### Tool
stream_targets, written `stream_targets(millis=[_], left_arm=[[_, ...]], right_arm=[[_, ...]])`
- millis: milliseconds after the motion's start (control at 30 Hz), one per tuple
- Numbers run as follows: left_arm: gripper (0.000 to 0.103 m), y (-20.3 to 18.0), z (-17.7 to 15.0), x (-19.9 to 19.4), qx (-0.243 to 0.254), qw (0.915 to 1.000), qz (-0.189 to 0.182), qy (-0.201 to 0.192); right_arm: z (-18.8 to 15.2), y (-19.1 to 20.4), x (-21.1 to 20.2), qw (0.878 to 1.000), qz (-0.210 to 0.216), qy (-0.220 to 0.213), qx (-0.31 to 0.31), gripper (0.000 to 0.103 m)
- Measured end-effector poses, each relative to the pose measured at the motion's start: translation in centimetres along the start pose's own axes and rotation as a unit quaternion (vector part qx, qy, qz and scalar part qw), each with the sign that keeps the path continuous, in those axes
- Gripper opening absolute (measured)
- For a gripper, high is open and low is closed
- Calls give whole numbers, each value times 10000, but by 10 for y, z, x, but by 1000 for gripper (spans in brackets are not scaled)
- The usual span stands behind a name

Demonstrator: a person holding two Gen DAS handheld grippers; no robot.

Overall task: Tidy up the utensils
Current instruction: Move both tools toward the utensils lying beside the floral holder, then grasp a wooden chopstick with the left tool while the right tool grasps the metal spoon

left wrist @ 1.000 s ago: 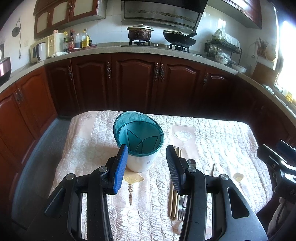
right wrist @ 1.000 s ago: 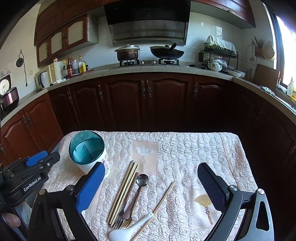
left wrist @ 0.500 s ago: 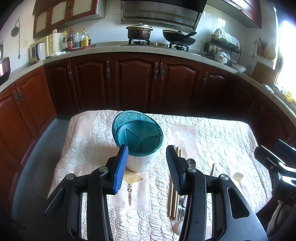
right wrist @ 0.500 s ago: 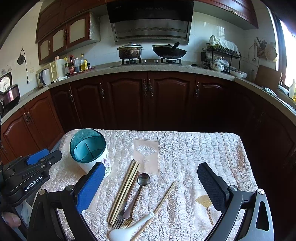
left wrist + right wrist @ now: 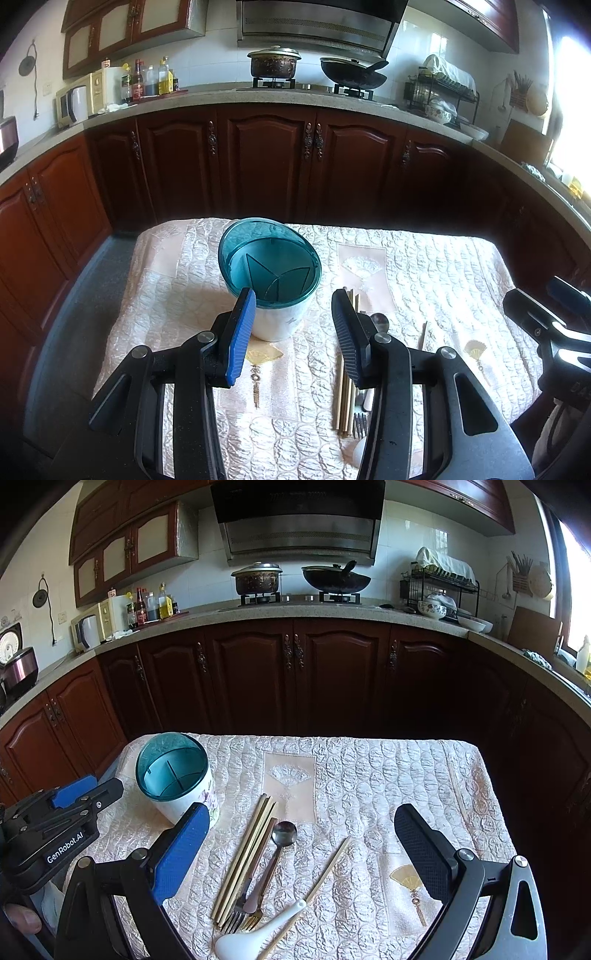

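Both pairs of jaws stand apart with nothing between them: the right gripper (image 5: 301,843) is spread wide, the left gripper (image 5: 293,328) about half as wide; each hangs above the quilted cream tablecloth (image 5: 388,775), angled down.

The loose cutlery lies directly between and just beyond the right gripper's fingers, so the right hand looks the nearer one for a first pick; from the left gripper it lies off to the right, partly hidden behind that side's finger.

The bundle of pale bamboo chopsticks (image 5: 245,860) runs lengthwise away from the jaws, leaning slightly right at its far end; just beside it lie a steel spoon (image 5: 277,853) and two forks (image 5: 242,915), tines nearest the camera; a single stray chopstick (image 5: 325,873) slants across the handle of a white ceramic soup spoon (image 5: 255,934).

The white round holder with a teal divided insert (image 5: 175,775) stands upright and empty, ahead and left of the right jaws, straight ahead of the left ones.
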State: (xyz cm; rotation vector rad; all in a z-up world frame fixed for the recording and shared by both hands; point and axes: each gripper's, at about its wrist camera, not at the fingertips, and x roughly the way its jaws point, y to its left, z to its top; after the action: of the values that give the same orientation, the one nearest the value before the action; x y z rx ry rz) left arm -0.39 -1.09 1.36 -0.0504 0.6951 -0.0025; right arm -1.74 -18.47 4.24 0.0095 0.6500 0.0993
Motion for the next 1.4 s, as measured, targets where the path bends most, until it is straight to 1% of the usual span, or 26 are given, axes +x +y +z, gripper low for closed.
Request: stream_targets(millis=[367, 600, 1167, 1267, 1400], left_arm=[[42, 1, -2, 2, -72, 9999, -101, 87], [42, -3, -5, 3, -40, 9999, -151, 58], [42, -9, -9, 11, 29, 9998, -159, 121], [42, -9, -10, 14, 3, 9995, -245, 209], [42, -7, -14, 24, -74, 9977, -503, 448]], right_arm=[[-3, 1, 1, 10000, -15, 46, -14, 100], [-2, 0, 1, 10000, -26, 70, -12, 100], [-8, -5, 9, 9998, -4, 206, 23, 100], [-10, -7, 12, 9997, 5, 241, 27, 100], [-15, -11, 20, 9994, 43, 342, 48, 100]])
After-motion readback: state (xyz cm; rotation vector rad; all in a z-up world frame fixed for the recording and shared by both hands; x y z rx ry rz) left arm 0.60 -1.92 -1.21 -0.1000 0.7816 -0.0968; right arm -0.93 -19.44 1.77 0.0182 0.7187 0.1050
